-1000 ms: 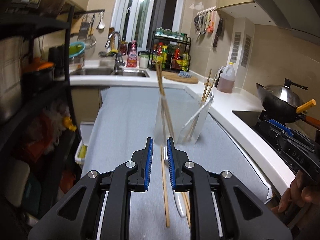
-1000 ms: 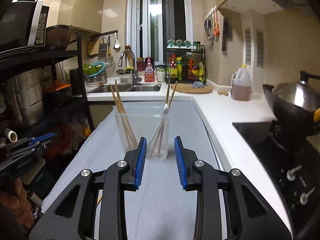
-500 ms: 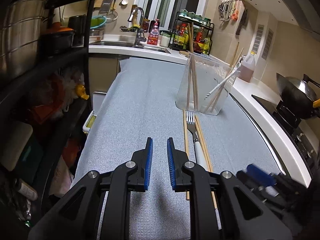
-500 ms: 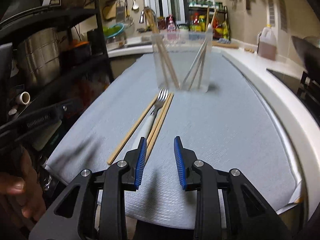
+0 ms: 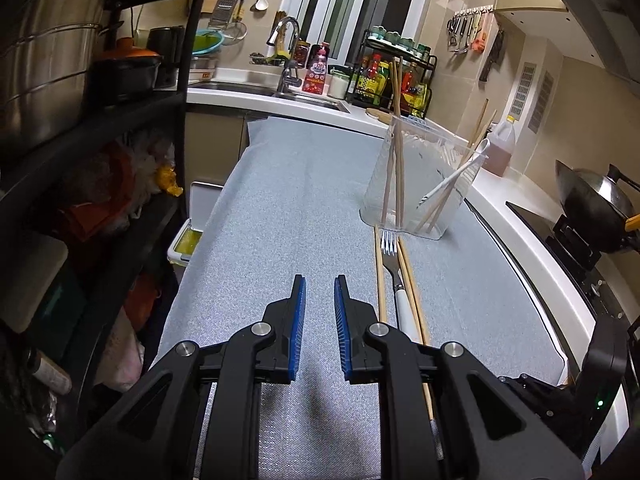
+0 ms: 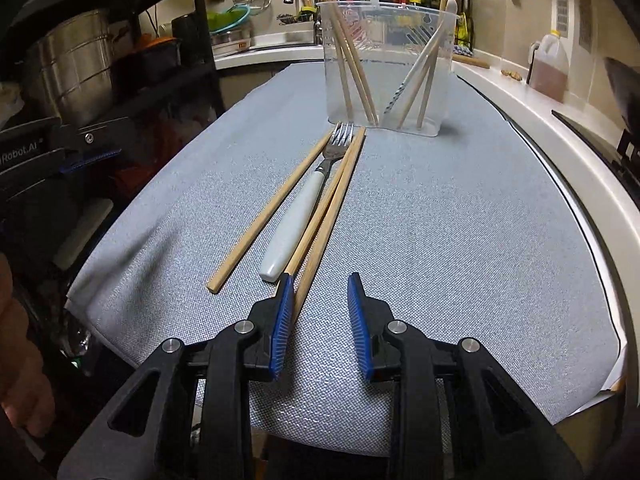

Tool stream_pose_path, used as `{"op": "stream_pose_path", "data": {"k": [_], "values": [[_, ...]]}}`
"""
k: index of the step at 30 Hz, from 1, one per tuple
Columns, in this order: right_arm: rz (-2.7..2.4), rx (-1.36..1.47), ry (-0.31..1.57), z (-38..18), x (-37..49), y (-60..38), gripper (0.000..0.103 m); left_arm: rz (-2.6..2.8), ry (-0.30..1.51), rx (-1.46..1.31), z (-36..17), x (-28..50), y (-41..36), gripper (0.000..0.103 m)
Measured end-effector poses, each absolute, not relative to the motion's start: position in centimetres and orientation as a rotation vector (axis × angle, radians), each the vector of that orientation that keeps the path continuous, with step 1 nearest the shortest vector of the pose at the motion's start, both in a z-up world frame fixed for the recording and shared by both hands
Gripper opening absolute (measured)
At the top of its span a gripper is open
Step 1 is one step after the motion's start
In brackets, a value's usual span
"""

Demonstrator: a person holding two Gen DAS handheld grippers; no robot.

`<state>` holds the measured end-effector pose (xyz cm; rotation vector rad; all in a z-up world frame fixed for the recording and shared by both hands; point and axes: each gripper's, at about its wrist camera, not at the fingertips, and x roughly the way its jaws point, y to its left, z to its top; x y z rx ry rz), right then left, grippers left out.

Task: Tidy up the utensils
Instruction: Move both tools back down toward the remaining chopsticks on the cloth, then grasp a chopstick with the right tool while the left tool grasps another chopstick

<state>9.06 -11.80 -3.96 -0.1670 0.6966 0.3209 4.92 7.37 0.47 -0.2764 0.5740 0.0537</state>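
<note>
left gripper (image 5: 320, 294) hangs over bare grey surface (image 5: 280, 208), jaws narrowly parted, nothing between them; the loose utensils lie just to its right. three chopsticks (image 6: 268, 212) and a white-handled fork (image 6: 298, 208) lie flat, long axes running away toward the clear holder (image 6: 390, 68). right gripper (image 6: 320, 292) is nearer: jaws moderately spread, empty, straddling the near end of the rightmost chopstick (image 6: 320, 236), left pad apparently just beside it.
</note>
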Motion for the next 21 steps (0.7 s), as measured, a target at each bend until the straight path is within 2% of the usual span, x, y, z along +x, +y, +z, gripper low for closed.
{"op": "stream_pose_path", "data": {"k": [4,6,9,21], "values": [[0.301,-0.186,0.697,-3.8,8.9,-12.1,0.017,0.037,0.586,-0.275,0.2,5.0,7.0,0.015],[0.295,-0.191,0.7,-3.8,9.0,-12.2,0.008,0.02,0.595,-0.283,-0.1,5.2,7.0,0.015],[0.287,-0.189,0.703,-3.7,9.0,-12.7,0.003,-0.019,0.613,-0.291,-0.6,5.5,6.4,0.015],[0.231,-0.127,0.676,-3.5,9.5,-16.6,0.0,-0.112,0.703,-0.179,-4.1,6.7,2.0,0.015]]}}
